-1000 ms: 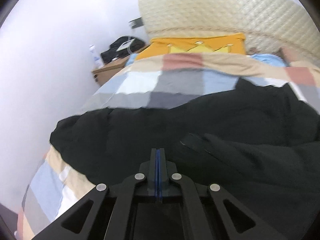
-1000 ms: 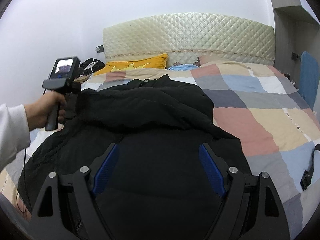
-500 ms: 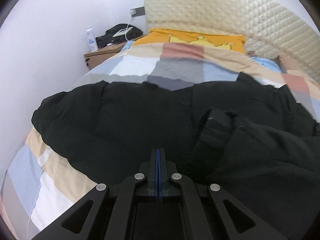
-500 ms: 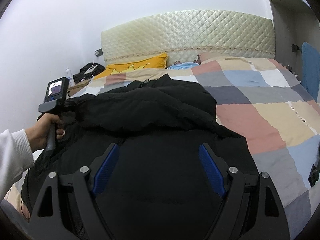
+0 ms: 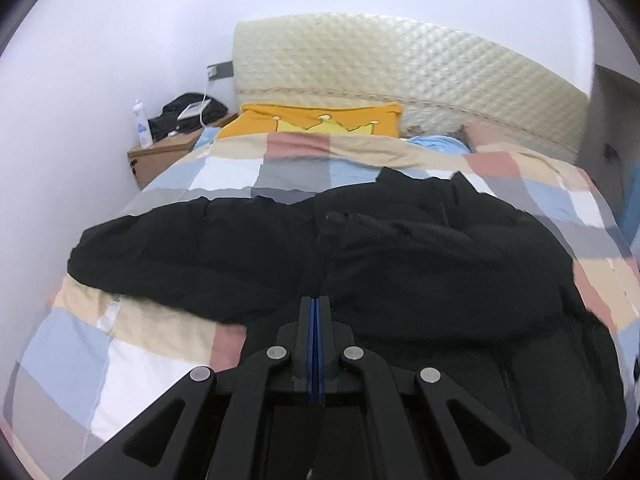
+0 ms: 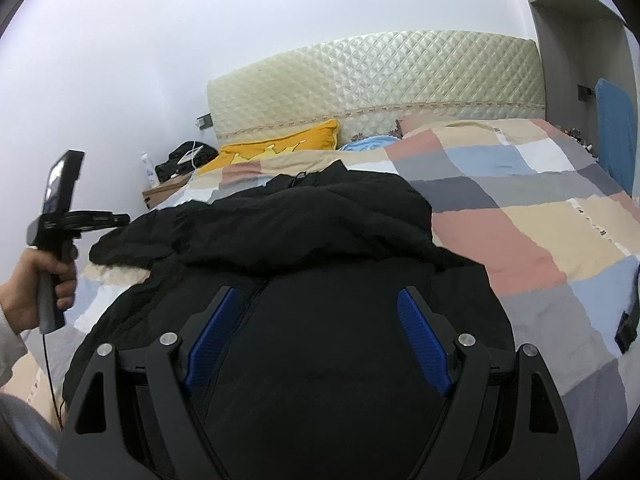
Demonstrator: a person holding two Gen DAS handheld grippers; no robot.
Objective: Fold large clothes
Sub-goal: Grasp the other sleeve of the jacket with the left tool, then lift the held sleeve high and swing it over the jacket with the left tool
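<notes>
Two hand-held grippers up: my left hand-held gripper (image 5: 315,306) pressed together, empty; right hand-held gripper (image 6: 320,326) spread wide. Black coat (image 6: 320,232) lies on bed (image 6: 540,216), collar toward headboard (image 6: 380,76), one sleeve out left.

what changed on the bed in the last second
The left tongs, shut throughout, pulled back and rose off the black coat; its left sleeve now lies spread flat toward the bed's left edge. The right tongs stayed open over the hem.
</notes>
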